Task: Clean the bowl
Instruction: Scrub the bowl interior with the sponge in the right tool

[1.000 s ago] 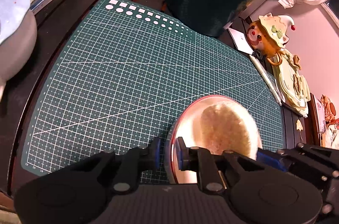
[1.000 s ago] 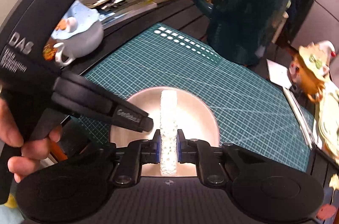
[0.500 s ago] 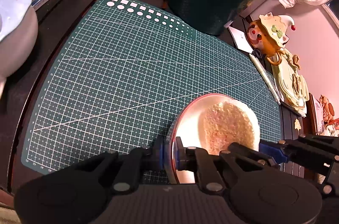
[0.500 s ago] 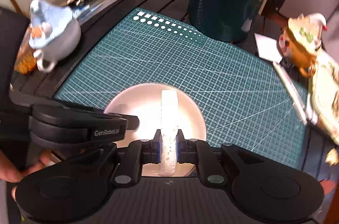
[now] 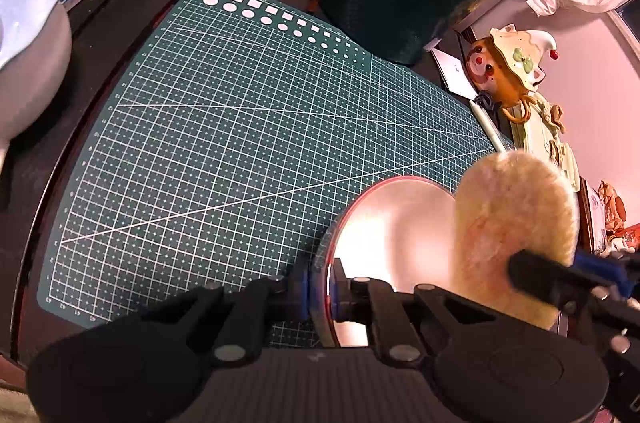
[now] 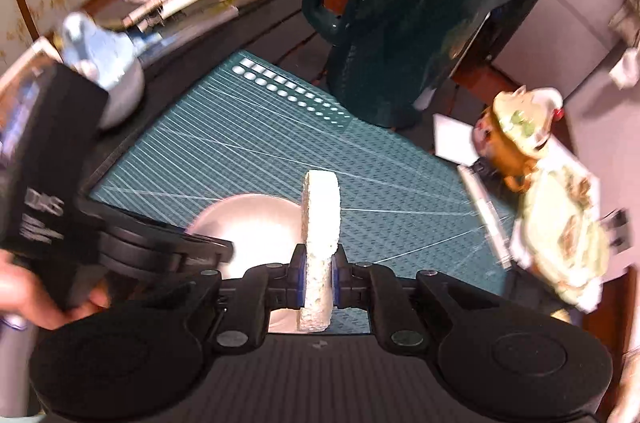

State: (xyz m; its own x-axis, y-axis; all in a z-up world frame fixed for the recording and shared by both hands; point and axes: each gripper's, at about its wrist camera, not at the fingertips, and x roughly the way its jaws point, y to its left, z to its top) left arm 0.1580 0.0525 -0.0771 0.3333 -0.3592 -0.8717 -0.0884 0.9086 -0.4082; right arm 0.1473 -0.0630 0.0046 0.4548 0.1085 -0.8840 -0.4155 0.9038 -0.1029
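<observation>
A shiny metal bowl rests on the green cutting mat. My left gripper is shut on the bowl's near rim, one pad inside and one outside. A round cream sponge hangs over the bowl's right side, and a right finger shows across it. In the right wrist view my right gripper is shut on the sponge, which stands edge-on. The bowl lies below and to its left. The left gripper's body and a hand cover the bowl's left part.
A tall dark green kettle stands at the mat's far edge. A blue-grey lidded pot sits left of the mat. A ceramic figurine, a pen and a decorated plate lie to the right. Papers clutter the far left.
The right gripper has lifted the sponge up from the bottom of the bowl, toward its right rim. The left gripper still holds the bowl's rim in the same place.
</observation>
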